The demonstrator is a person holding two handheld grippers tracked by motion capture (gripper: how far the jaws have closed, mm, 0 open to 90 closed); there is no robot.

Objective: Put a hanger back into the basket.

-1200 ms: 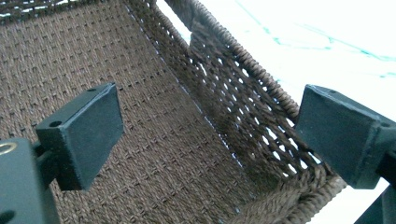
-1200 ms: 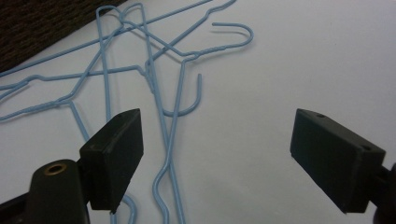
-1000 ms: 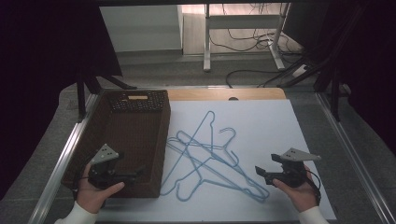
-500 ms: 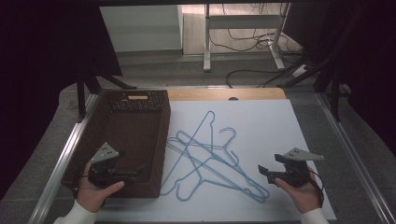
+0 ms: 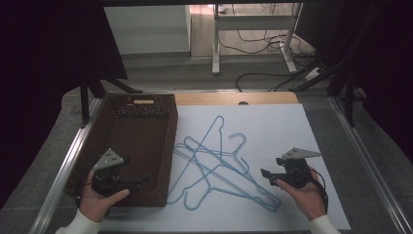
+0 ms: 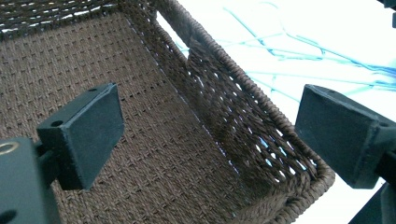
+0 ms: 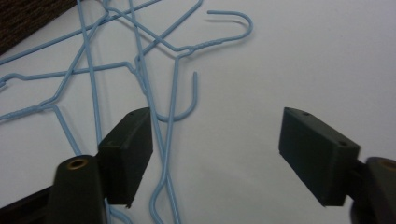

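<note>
White sheeting covers the counter [image 5: 302, 131], and on it the tangled blue wire hangers [image 5: 219, 168] lie just ahead of the right gripper [image 5: 267, 174], whose jaws have just been closing a little yet stand wide with nothing between them. To grip well, straddle one wire, not a crossing. Beyond the hangers, the left gripper [image 5: 146, 179] gapes open over the brown wicker basket [image 5: 168, 146].

A white table top [image 5: 292, 126] carries it all, with a strip of bare wood [image 5: 234, 98] showing along its far edge. On the left sits a dark woven basket [image 5: 160, 146], long side running away from the person. Just beside it, a tangle of light-blue wire hangers [image 5: 219, 168] lies flat (crossed over one another).
</note>
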